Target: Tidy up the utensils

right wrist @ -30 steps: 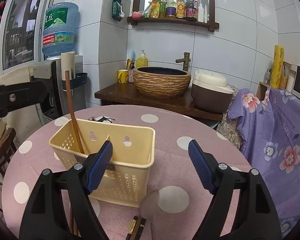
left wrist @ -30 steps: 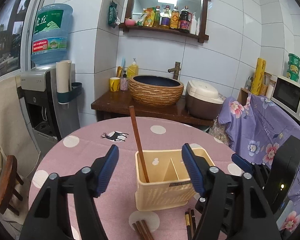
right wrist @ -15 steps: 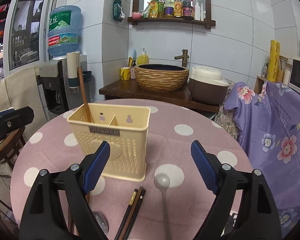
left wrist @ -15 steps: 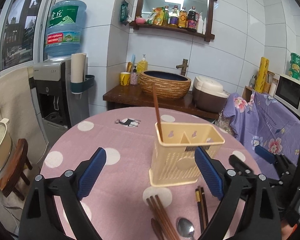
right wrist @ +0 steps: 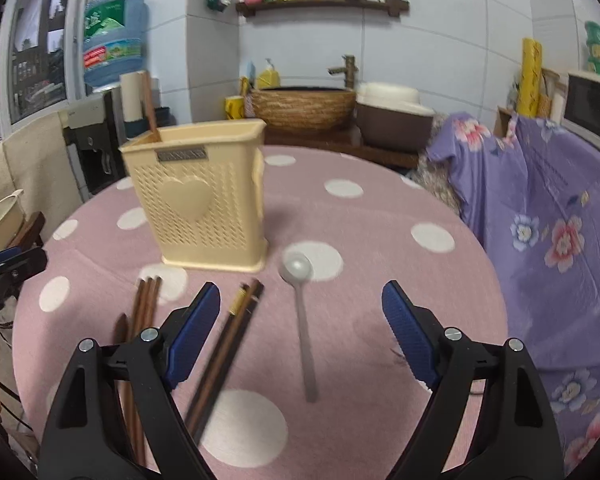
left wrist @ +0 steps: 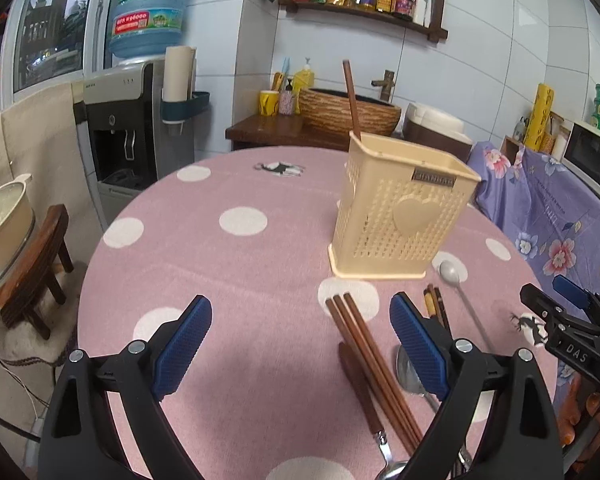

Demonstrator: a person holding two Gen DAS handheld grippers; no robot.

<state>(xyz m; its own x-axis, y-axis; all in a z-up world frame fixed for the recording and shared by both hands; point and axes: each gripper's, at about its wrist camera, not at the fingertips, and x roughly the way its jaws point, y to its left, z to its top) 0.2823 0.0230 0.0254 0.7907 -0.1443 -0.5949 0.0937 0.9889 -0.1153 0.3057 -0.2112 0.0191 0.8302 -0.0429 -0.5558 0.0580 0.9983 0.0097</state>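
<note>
round table [left wrist: 228, 264] covered by pink polka-dot cloth; cream utensil basket [left wrist: 400, 216] stood upright on it; brown chopsticks [left wrist: 364, 340], dark chopsticks [right wrist: 228, 344], metal spoon [right wrist: 300, 292] laid flat nearby.

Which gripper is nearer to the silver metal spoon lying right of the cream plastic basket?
Right. The right gripper frames the silver metal spoon between its open jaws; the left gripper is off to the spoon's left.

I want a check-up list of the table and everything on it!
Surface: round table, pink polka-dot cloth.
Job's things: cream utensil holder upright, one brown chopstick in it; three brown chopsticks, dark chopstick pair, metal spoon lying on the cloth.
Clutter: nothing seen.
Grippers: left gripper open, empty; right gripper open, empty.
Cables: nothing seen on the table.
Surroundings: water dispenser, microwave.
</note>
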